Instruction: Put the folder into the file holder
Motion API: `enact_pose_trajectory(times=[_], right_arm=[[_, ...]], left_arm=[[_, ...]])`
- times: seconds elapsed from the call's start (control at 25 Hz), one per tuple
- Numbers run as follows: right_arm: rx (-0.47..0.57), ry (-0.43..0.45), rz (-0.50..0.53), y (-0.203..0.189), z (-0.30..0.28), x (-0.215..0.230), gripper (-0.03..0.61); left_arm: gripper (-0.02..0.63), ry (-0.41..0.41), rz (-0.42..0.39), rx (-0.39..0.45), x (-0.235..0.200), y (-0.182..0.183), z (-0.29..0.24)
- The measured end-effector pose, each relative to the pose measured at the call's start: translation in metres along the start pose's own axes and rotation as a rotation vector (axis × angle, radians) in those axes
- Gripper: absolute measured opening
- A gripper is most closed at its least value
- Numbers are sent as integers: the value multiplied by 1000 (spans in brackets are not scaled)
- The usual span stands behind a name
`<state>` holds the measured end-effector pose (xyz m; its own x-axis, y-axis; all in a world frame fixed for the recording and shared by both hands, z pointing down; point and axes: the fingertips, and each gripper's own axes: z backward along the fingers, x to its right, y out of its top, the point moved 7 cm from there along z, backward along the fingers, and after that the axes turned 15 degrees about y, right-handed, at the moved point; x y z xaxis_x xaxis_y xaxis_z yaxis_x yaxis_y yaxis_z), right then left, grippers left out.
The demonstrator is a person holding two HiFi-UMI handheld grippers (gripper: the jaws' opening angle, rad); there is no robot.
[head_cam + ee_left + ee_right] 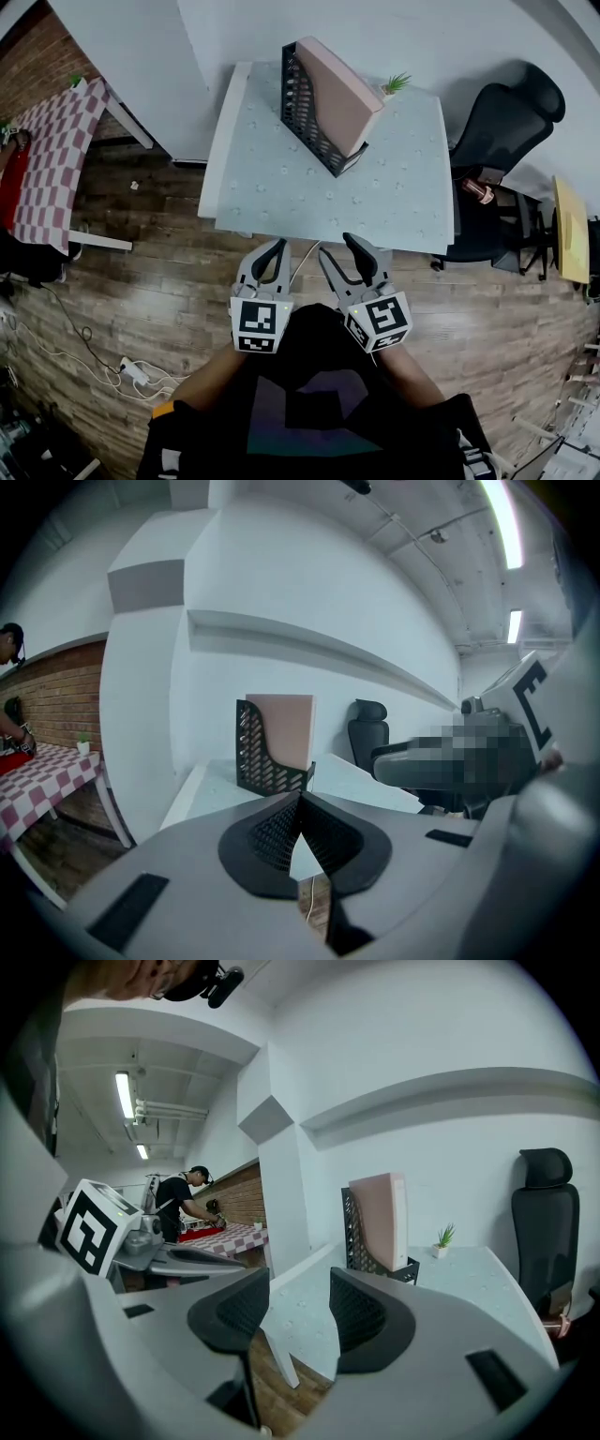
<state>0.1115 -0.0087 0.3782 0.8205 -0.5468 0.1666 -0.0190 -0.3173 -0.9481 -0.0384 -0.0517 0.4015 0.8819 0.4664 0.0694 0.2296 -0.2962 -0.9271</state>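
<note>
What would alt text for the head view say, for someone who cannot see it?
Seen from above, a pink folder stands inside a black mesh file holder on a white table. Nearer the camera, a person holds the left gripper and right gripper just short of the table's front edge, both empty. A black office chair stands at the picture's right.

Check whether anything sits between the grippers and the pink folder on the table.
Nothing visible does. The pink folder already stands in the black file holder at the far side. Only bare table lies between it and the left gripper and right gripper, both empty and short of the near edge.
</note>
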Motion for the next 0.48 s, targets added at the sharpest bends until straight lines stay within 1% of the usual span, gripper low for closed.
enact_pose_trajectory(times=[0.16,0.48], right_arm=[[-39,1,16,-10,14,4,204],[-21,18,2,-17,32,8,204]], left_arm=[[6,13,-6,-22,19,-5,6],[6,32,-12,-30,38,-9,15]])
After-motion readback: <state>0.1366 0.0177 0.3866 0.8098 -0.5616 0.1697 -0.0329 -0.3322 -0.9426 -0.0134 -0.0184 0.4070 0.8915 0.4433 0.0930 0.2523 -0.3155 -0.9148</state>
